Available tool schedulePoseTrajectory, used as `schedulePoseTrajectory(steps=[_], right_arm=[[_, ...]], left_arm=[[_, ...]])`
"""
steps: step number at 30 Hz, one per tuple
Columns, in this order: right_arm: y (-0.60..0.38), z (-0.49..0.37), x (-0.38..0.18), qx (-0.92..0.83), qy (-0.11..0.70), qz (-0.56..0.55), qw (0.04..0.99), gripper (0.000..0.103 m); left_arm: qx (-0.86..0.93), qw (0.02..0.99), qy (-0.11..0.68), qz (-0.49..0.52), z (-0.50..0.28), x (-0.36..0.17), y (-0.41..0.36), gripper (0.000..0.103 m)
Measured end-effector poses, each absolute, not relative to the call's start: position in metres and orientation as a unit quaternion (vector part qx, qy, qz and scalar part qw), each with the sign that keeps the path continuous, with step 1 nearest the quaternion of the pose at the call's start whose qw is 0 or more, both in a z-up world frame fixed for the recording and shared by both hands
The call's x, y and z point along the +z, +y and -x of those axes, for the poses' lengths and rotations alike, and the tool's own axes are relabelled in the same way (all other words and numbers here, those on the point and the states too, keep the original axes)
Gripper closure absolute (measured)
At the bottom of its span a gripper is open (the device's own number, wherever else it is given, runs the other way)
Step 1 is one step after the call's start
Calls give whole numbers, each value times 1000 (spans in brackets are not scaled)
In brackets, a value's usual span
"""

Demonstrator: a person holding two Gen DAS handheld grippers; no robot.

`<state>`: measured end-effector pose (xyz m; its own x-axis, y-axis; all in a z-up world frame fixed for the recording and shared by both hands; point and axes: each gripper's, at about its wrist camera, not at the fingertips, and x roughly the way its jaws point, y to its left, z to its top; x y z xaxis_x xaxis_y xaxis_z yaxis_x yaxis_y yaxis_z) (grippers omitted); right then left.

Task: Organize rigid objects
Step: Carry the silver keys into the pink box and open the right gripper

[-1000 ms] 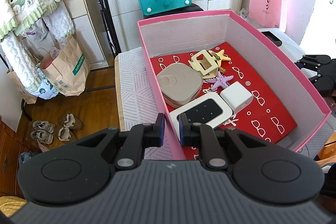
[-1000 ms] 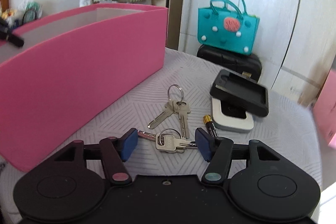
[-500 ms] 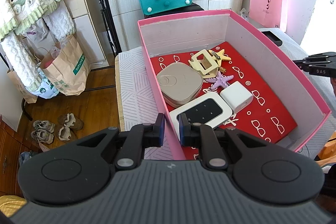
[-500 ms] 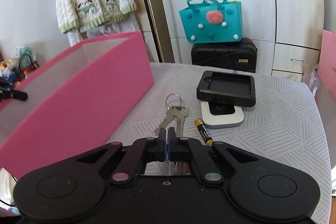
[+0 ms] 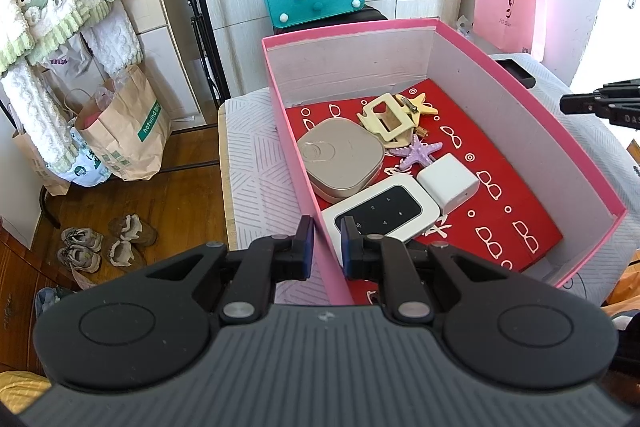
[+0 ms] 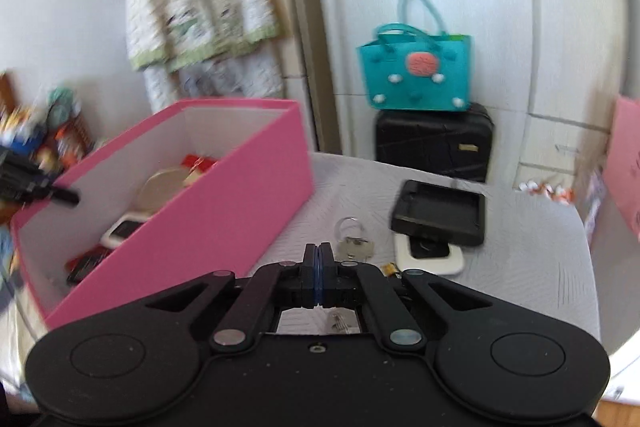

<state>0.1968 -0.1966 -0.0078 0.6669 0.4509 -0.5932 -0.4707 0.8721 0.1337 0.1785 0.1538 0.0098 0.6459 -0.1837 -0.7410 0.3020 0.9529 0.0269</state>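
My left gripper [image 5: 325, 247] is shut on the near wall of the pink box [image 5: 520, 131], one finger inside and one outside. The box holds a beige case [image 5: 340, 159], a white router [image 5: 384, 211], a white charger [image 5: 448, 183], a purple starfish [image 5: 416, 153] and a cream clip [image 5: 386, 119]. My right gripper [image 6: 319, 267] is shut on a key bunch [image 6: 340, 321], which hangs under its pads above the table, right of the pink box [image 6: 208, 211]. A second set of keys [image 6: 354, 241] and a battery [image 6: 390, 270] lie just beyond it.
A black case [image 6: 440, 213] rests on a white device [image 6: 436, 259] on the patterned tablecloth [image 6: 520, 267]. Behind the table a teal bag [image 6: 416, 75] sits on a black suitcase [image 6: 434, 143]. A paper bag [image 5: 120, 131] and shoes [image 5: 104, 243] are on the floor at the left.
The right gripper closed on the key bunch that lay between its fingers and rose with it off the table, so the box's inside now shows. The left gripper kept its hold.
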Motion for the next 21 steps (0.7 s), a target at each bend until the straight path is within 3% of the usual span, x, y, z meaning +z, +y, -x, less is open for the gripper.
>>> schedulePoseTrajectory(steps=[5, 10, 12, 13, 14, 21], right_arm=[[-191, -195, -17, 246, 339, 52, 907, 94], [-196, -196, -43, 225, 353, 65, 906, 79], [-193, -199, -54, 219, 364, 75, 902, 79], [-193, -201, -60, 219, 370, 78, 900, 84], [-192, -202, -63, 219, 369, 82, 900, 99], [-201, -198, -24, 231, 340, 22, 911, 100]], left_arm=[[-137, 904, 398, -72, -178, 10, 154, 90], [-139, 904, 397, -75, -177, 10, 155, 90], [-139, 904, 397, -76, -177, 10, 155, 90], [-139, 904, 397, -76, -177, 10, 155, 90], [-139, 904, 398, -77, -177, 10, 155, 90], [-141, 899, 400, -105, -175, 10, 150, 90]])
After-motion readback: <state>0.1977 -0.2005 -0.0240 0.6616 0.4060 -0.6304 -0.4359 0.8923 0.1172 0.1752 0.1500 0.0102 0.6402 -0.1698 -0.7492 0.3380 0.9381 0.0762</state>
